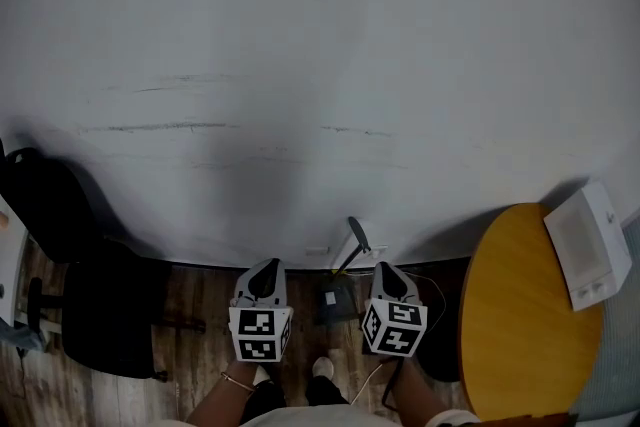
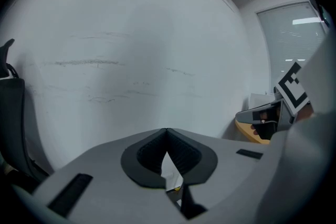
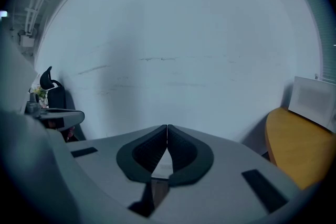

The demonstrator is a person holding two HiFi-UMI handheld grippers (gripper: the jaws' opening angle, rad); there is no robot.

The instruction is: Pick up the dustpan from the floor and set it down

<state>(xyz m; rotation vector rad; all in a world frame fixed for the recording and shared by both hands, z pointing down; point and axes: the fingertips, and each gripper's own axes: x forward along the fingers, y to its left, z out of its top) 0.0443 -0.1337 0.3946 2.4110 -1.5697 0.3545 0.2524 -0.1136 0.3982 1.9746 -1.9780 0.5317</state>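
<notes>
The dustpan [image 1: 336, 301] is a dark pan on the wooden floor against the white wall, its long handle [image 1: 356, 237] leaning up toward the wall. In the head view it lies between my two grippers and slightly beyond them. My left gripper [image 1: 266, 269] hovers to its left, jaws shut with nothing between them; in its own view the tips [image 2: 167, 131] meet against the wall. My right gripper [image 1: 386, 271] hovers to the dustpan's right, also shut and holding nothing, its tips [image 3: 167, 126] pressed together. Neither gripper touches the dustpan.
A black office chair [image 1: 95, 300] stands at the left. A round yellow table [image 1: 520, 315] with a white box [image 1: 590, 245] on it is at the right. A thin cable [image 1: 372, 375] runs over the floor by the person's shoes [image 1: 322, 367]. The wall [image 1: 320, 65] is close ahead.
</notes>
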